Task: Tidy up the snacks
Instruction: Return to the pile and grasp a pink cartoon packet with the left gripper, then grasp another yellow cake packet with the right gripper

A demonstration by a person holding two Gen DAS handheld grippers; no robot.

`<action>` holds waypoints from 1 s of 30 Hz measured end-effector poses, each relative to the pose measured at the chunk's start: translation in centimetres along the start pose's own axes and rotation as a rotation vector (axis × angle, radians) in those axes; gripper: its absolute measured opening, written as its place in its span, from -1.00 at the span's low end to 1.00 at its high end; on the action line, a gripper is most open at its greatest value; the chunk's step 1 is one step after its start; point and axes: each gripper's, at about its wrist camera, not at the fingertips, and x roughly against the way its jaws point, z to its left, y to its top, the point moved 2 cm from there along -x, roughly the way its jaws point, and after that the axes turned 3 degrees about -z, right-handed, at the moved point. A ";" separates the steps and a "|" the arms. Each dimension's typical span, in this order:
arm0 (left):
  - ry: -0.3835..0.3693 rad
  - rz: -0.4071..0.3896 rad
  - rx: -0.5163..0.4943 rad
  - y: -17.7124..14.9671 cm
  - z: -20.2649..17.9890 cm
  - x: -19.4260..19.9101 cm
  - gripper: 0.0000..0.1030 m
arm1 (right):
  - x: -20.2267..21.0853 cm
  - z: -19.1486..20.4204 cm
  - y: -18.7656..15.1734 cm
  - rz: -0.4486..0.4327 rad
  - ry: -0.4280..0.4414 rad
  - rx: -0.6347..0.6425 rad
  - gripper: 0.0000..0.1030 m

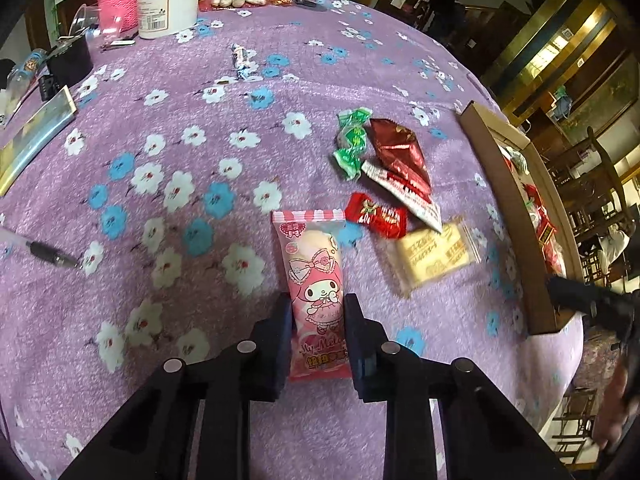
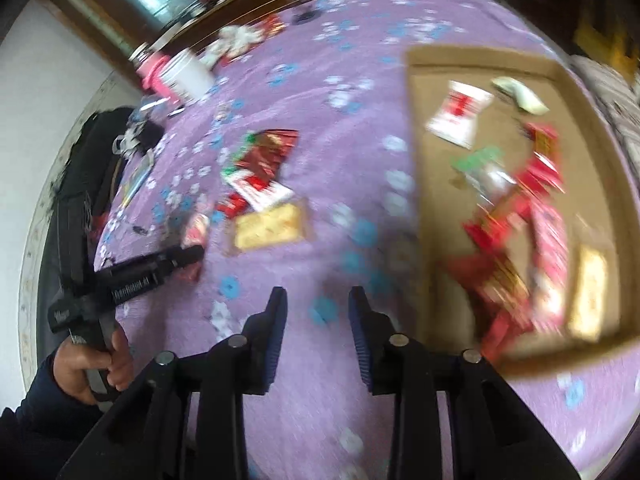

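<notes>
One purple flowered tablecloth (image 1: 200, 128), dim wood-furnished room beyond.

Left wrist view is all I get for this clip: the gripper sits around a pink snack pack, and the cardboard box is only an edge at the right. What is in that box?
Observer: The right wrist view shows the cardboard box from above. Several snacks lie in it, mostly red packs, though the picture is blurred.
Operator: Is the right gripper carrying anything?
Observer: No. The right gripper has nothing between its fingers; only purple cloth shows in the gap, beside the box.
Operator: Who holds the left gripper?
Observer: A hand in a dark sleeve grips its handle, with the left gripper closed on the pink snack pack.
</notes>
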 end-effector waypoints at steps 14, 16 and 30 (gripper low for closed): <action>0.008 0.003 -0.034 -0.3 -0.2 0.1 -0.51 | -8.0 1.1 4.9 0.063 0.139 0.014 -0.13; 0.003 0.004 -0.033 -0.3 -0.1 0.1 -0.51 | -7.7 1.6 3.6 0.100 0.178 0.024 -0.08; -0.025 0.002 -0.057 0.1 0.2 0.1 -0.51 | -8.6 8.6 0.8 0.129 0.007 0.401 -0.02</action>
